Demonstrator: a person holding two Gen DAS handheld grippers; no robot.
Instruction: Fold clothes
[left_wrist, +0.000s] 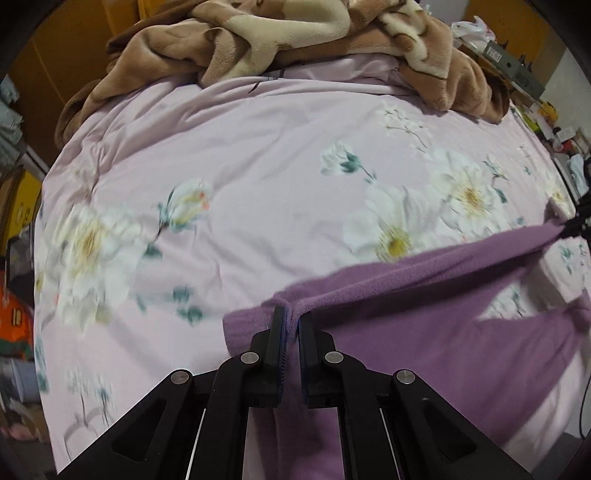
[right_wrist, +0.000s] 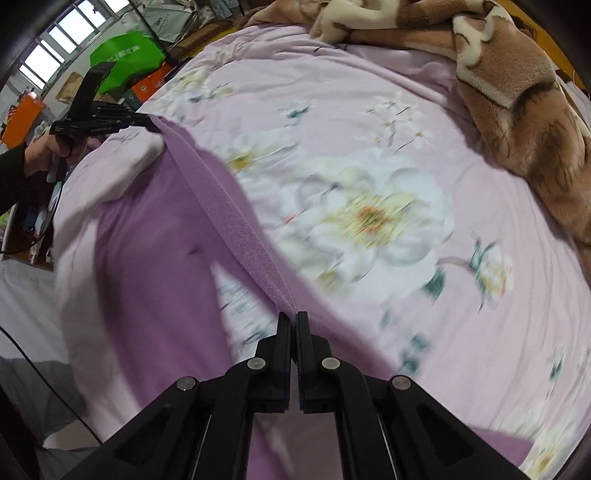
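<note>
- Your left gripper (left_wrist: 291, 325) has its jaws pressed nearly together on an edge of the purple garment (left_wrist: 443, 332); the fleece fold is pinched between the two pads.
- Your right gripper (right_wrist: 293, 325) has its jaws closed the same way on another part of that edge, with only a thin sliver showing between them.
- Between the two sets of jaws the garment's top edge runs as a taut, rolled band; in the right wrist view it stretches from the right jaws up and left to the left gripper's tip.
- Below that band the rest of the cloth hangs down in loose panels toward you, with a gap through which the bedding shows.
- Your left hand (right_wrist: 44, 151), in a dark sleeve, grips the left tool's handle at the far left of the right wrist view.
- Beyond both jaws lies the bed (left_wrist: 240, 155), covered in a pink sheet printed with large white flowers.
- Farther still, at the far edge of the bed, a brown and cream blanket (left_wrist: 280, 33) lies bunched.
- Both views are blurred.
</note>
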